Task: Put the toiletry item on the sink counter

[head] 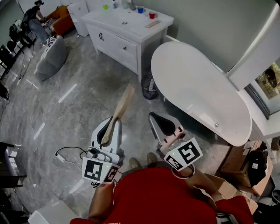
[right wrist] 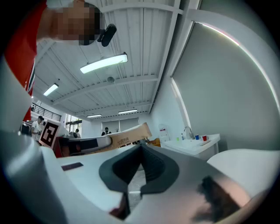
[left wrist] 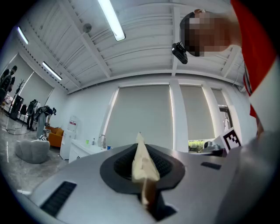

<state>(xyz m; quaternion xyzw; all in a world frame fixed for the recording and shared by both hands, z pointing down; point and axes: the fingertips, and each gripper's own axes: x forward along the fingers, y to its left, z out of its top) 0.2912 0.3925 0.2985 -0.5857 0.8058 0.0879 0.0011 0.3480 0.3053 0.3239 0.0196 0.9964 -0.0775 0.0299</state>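
1. My left tongs (head: 109, 131) are pinched almost together on the wooden toiletry item (head: 120, 109), a flat, pale, long piece. The pads clamp its lower end and the rest sticks out past the tips
2. My right tongs (head: 165, 126) have their jaws together with nothing between them, so they carry nothing
3. The sink counter (head: 139, 29) is the white vanity ahead of me. The item is well apart from it, held over the grey floor (head: 78, 96) out from the counter's front, and not yet on its top
4. The relation that matters: the counter lies straight ahead of the tongs, and the item's long axis runs from the pads roughly toward the counter, free end leading
5. Both tongs look about equally far from the counter, but only the left pair has the item, so I judge the reach is theirs. The right pair sits closer to the bathtub (head: 197, 87), which stands just beside the counter's end
6. A blue cup (head: 140, 9) and a red cup (head: 152, 15) stand at the counter's back near that end, so I would aim for the bare top at its front edge and lay the piece flat
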